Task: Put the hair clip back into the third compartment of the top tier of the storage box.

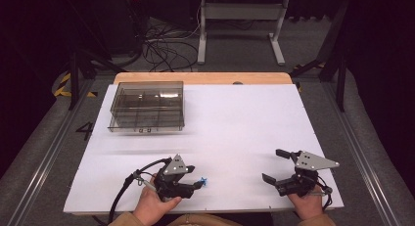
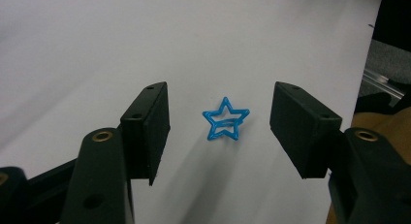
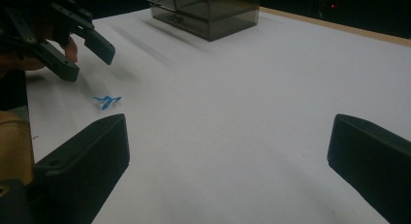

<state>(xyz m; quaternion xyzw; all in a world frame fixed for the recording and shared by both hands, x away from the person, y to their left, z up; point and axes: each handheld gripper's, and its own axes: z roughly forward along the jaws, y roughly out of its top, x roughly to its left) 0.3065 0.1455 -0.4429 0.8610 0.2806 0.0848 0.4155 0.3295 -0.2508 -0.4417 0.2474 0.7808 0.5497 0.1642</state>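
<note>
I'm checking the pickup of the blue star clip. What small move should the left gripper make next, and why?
Probably lower the left gripper a little and close it. The blue star clip lies on the white table between its jaws, centred, with a gap to each pad, so nothing grips it yet.

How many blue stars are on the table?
1. The blue star lies on the white table, between the open fingers of the left gripper. None visible in the box.

High view overlooks table (image 1: 235, 118); claw views skim it closely.
</note>
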